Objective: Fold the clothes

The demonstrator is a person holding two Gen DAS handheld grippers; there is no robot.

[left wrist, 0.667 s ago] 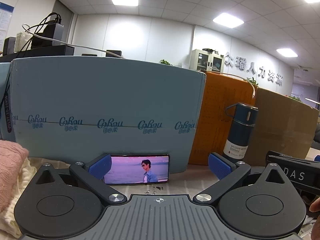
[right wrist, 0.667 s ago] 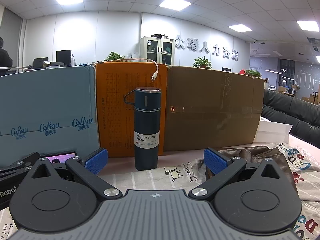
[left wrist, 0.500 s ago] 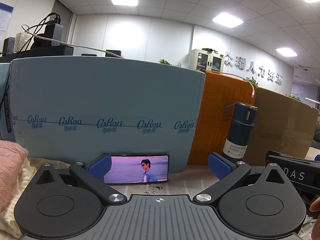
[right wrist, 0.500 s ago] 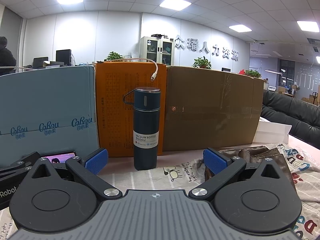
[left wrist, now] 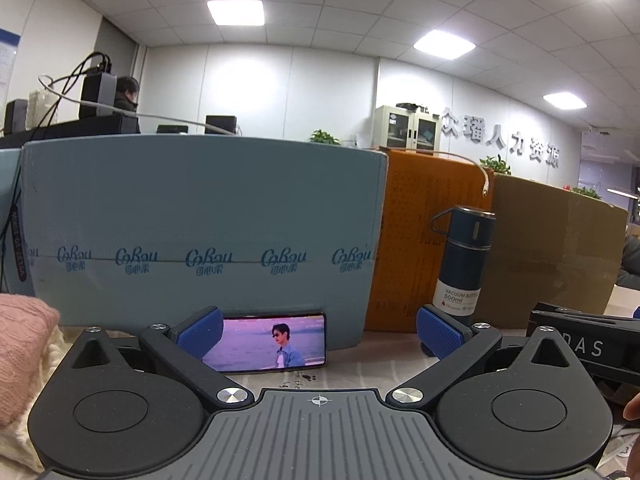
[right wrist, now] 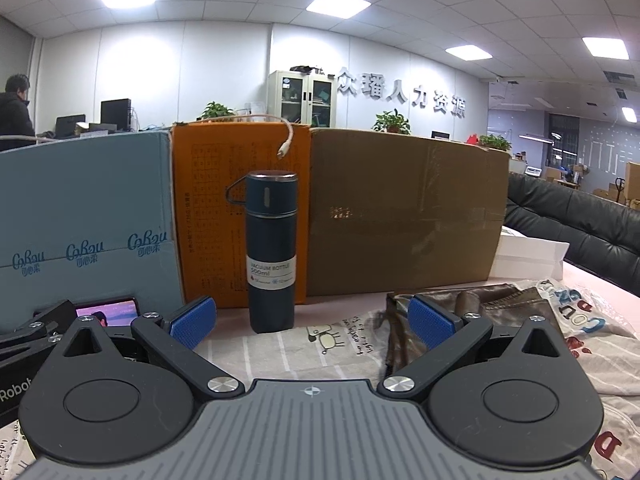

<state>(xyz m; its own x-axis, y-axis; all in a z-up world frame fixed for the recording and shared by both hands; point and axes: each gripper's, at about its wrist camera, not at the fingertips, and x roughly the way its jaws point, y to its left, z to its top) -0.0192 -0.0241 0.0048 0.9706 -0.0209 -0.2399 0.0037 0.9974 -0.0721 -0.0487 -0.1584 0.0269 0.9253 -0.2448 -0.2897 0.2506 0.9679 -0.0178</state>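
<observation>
The brown garment [right wrist: 472, 300] lies crumpled on the counter toward its right side, in front of the plain cardboard box [right wrist: 404, 216], with part of it lying over a printed cloth [right wrist: 576, 328] with big coloured letters. It looks like soft, thin fabric with seams and folds running across it: light, limp and likely to sag and slide once lifted, so a pinch on a single layer at a hem or corner should serve better than a grab into the bunched middle. Which edge is a hem I cannot tell from here.

At the counter's left side a pink knit [left wrist: 20, 344] sits on a cream knit [left wrist: 24, 420]; both look thicker and springier, more apt to hold a fold but bulkier to pinch.

The right tool [right wrist: 312, 322] hovers just before the brown garment, its blue pads spread wide and nothing between them. The left tool [left wrist: 318, 330] is likewise spread wide and empty, aimed at a phone [left wrist: 268, 342] propped against the blue box [left wrist: 200, 220] along the counter's back edge.

A dark vacuum bottle [right wrist: 272, 252] stands upright before the orange box [right wrist: 240, 208], near the garment; a dragged sleeve could tip it.
</observation>
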